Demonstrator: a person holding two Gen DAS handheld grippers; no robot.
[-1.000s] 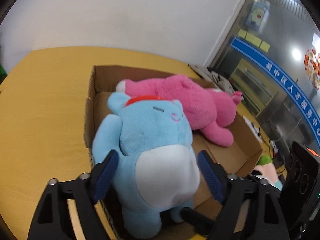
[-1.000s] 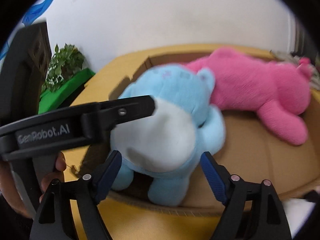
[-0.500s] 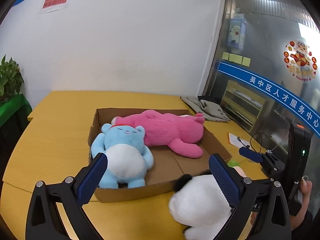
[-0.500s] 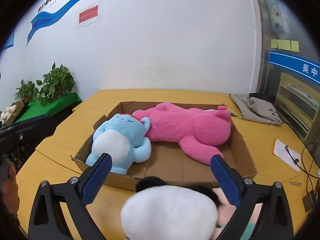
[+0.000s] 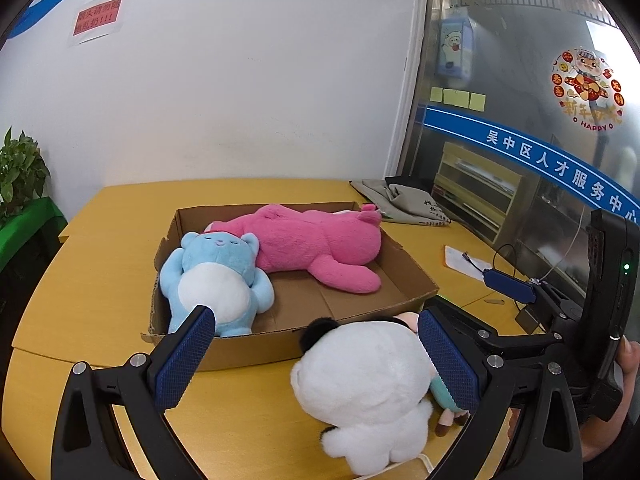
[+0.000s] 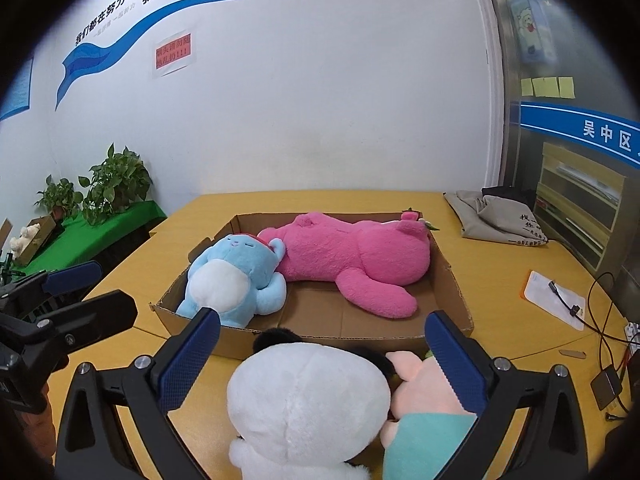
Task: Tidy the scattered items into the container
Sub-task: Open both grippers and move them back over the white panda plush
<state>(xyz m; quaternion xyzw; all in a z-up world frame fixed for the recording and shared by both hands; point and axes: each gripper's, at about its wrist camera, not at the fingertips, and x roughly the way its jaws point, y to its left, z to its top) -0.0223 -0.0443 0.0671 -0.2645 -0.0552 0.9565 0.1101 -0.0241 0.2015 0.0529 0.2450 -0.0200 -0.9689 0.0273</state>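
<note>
Fingers of left gripper spread wide, nothing between the pads; white panda toy below and just right of centre, apart from the left pad, close beside the right pad, contact not determinable. Fingers of right gripper likewise spread wide, empty; panda toy directly beneath the gap, small pink-and-teal doll pressed against its right side, under the right finger. Both loose toys on the yellow table, just outside the near wall of the cardboard box. Inside the box: blue bear at the left end, pink bear lying across the back, open floor at the near right. Step in hand, by judgement: between placements, selecting the next toy. Next move: lower over the panda, centre its body between the pads, close firmly, possibly with both grippers given its bulk; lift clear of the near wall; set down on the open floor. Doll to follow.
</note>
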